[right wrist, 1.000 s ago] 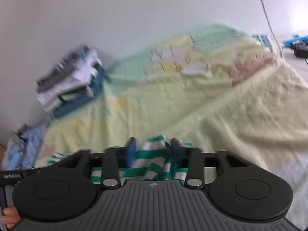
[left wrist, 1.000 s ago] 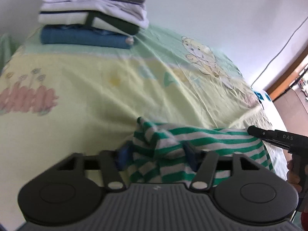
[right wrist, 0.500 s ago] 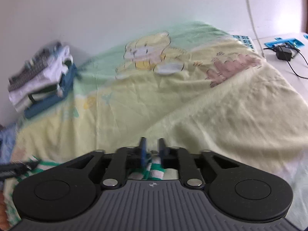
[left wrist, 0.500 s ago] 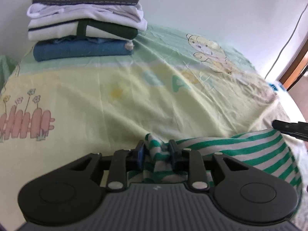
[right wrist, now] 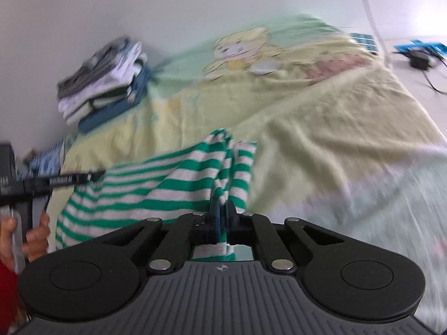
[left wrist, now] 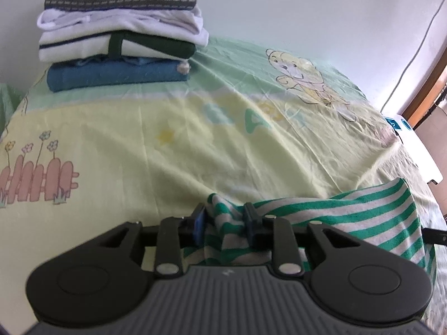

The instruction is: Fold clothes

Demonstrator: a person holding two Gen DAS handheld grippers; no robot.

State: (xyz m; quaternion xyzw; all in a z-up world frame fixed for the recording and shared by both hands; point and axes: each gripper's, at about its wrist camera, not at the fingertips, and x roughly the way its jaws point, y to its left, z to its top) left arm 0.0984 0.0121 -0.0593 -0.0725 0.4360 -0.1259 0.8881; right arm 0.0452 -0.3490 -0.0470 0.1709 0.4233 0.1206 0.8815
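Observation:
A green-and-white striped garment (left wrist: 363,212) hangs stretched between my two grippers above the near edge of the bed. My left gripper (left wrist: 225,217) is shut on one bunched corner of it. My right gripper (right wrist: 222,209) is shut tight on the other corner, and the striped garment (right wrist: 156,187) spreads to the left in the right wrist view. The left gripper's side (right wrist: 64,180) shows there at the far left, with the person's hand below it. The lower part of the garment is hidden behind the gripper bodies.
The bed has a yellow-green cartoon sheet (left wrist: 195,139). A stack of folded clothes (left wrist: 123,30) stands at the far left by the wall, also in the right wrist view (right wrist: 103,81). A cable and charger (right wrist: 419,58) lie on a white surface at the right.
Both grippers closed tighter on the striped garment and lifted it; it now hangs spread between them. The right wrist view swung and the garment rose higher in it.

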